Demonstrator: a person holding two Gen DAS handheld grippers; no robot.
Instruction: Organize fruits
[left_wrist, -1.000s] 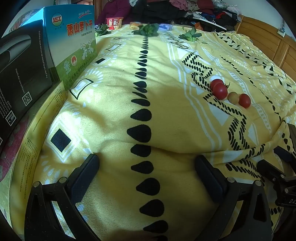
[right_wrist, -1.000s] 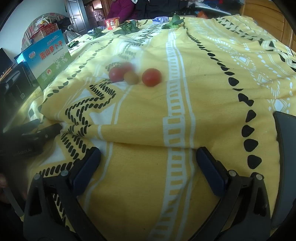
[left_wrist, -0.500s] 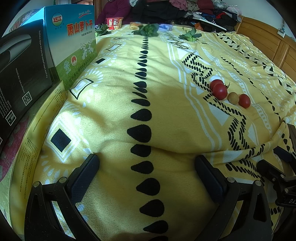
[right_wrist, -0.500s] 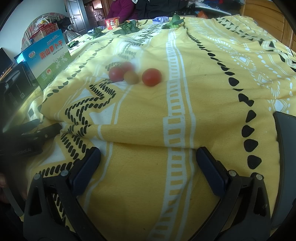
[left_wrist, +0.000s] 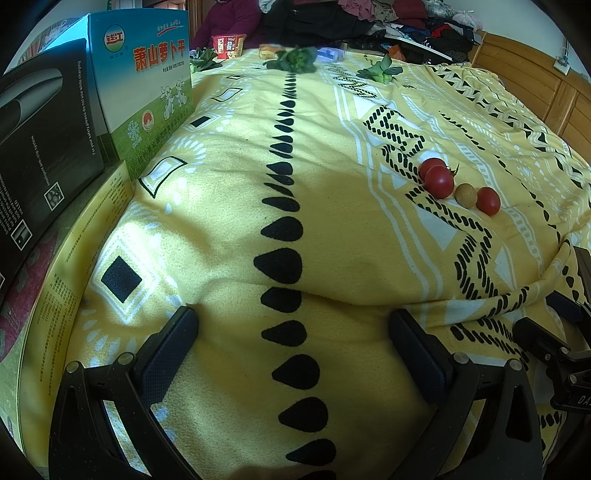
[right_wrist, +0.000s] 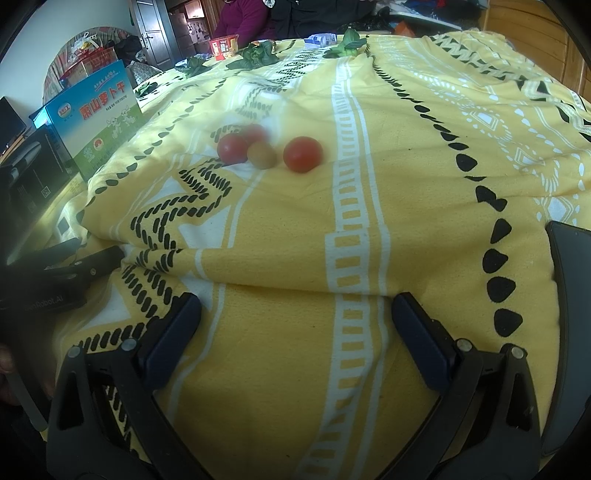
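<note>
Ahead of both claws (right_wrist: 295, 332), bare blanket (right_wrist: 406, 184)

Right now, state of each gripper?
Left gripper: open, holding nothing, over the yellow blanket.
Right gripper: open, holding nothing, short of the tomatoes.

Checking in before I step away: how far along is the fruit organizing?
Nothing looks done. Three red tomatoes and a brownish round fruit sit clustered on the yellow blanket. Left tool and right tool are open and empty. All sorting remains.
</note>
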